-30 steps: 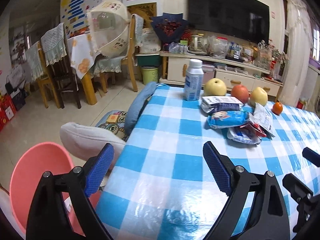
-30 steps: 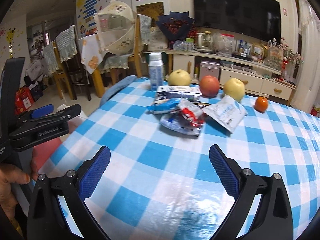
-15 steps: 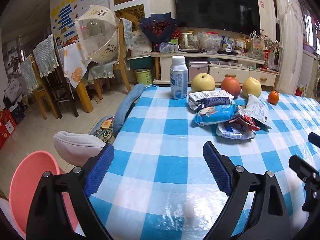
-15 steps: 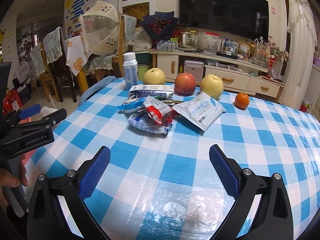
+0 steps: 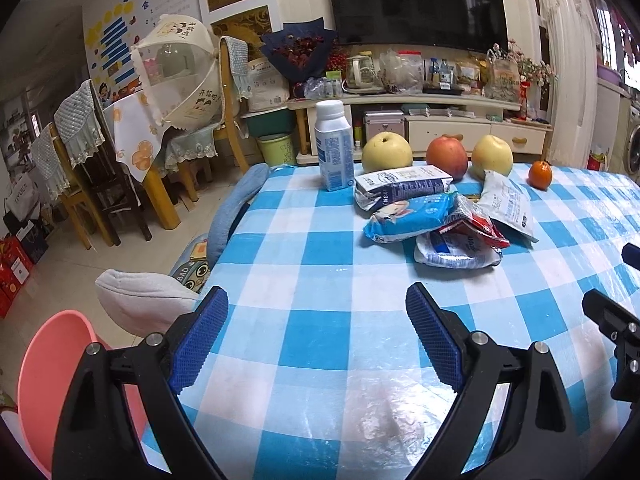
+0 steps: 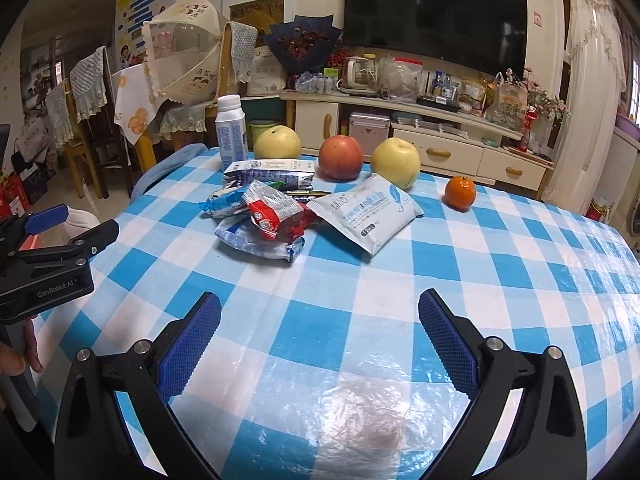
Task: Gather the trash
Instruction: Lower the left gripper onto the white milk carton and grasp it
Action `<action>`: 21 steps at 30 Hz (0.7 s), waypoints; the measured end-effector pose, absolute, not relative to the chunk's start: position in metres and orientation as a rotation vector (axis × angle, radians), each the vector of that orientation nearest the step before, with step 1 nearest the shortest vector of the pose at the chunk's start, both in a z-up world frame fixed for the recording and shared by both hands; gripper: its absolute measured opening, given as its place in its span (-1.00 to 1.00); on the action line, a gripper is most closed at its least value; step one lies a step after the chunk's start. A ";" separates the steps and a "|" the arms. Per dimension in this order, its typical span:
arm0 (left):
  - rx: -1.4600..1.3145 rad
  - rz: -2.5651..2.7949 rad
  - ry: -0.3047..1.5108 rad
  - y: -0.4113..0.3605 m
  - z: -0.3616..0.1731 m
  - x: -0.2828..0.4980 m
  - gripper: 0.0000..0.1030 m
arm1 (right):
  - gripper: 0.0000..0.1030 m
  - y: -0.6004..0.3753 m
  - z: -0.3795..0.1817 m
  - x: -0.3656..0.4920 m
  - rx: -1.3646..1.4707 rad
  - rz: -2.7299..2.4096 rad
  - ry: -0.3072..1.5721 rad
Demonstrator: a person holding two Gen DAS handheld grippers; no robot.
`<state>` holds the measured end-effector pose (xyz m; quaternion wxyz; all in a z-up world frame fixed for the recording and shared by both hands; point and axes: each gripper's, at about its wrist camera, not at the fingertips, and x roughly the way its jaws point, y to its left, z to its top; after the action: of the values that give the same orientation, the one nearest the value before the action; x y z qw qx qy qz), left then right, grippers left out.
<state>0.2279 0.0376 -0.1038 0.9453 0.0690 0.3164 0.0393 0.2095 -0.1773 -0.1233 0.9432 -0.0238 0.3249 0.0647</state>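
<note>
Living room setup with a big dark TV (image 6: 434,16) on the wall, a cluttered low cabinet (image 6: 420,136) under it, and up front a worktop (image 6: 360,300) covered in a blue-and-white checked plastic cloth. So the trash is basically one pile of wrappers (image 6: 264,216) sitting toward the far-middle of the worktop: a crumpled red-and-white packet (image 6: 274,210) on top of a silvery blue bag (image 6: 256,242), a blue snack bag (image 5: 408,220) and a flattened milk carton (image 5: 400,188) just behind them, plus a white pouch (image 6: 370,212) lying flat beside the heap on its right, overlapping it a bit. Behind all that there's a row of fruit along the far edge: a yellow pear (image 6: 277,142), a red apple (image 6: 341,157), another yellow pear (image 6: 395,162) and a small orange (image 6: 460,193) off on its own to the right. A white bottle (image 5: 334,146) stands upright at the left end of that row. Left gripper (image 5: 316,336) hangs over the near left part of the worktop with its blue-padded fingers (image 5: 200,336) spread wide and nothing between them. Right gripper (image 6: 318,340) is the same deal, fingers (image 6: 448,340) wide apart, holding nothing, pointed at the pile but well short of it. Down off the left edge of the worktop there's a pink bin (image 5: 48,380) on the floor side and a grey cushion (image 5: 144,304) next to it. From the right wrist view you can see a bit of a hand (image 6: 20,356) gripping the left tool's handle.
</note>
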 end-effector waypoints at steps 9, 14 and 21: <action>0.015 -0.008 0.643 0.026 -0.092 0.253 0.77 | 0.90 -0.206 -0.127 0.222 0.004 0.103 0.729; -0.007 -0.060 0.631 0.007 -0.082 0.288 0.77 | 0.90 -0.234 -0.128 0.226 0.100 0.088 0.766; -0.050 -0.095 0.700 -0.020 -0.077 0.383 0.77 | 0.90 -0.249 -0.130 0.226 0.156 0.117 0.807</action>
<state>0.3830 -0.0200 -0.0775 0.9380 -0.0245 0.3427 -0.0465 0.2262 -0.2490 -0.1304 0.9150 0.0760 0.3921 0.0570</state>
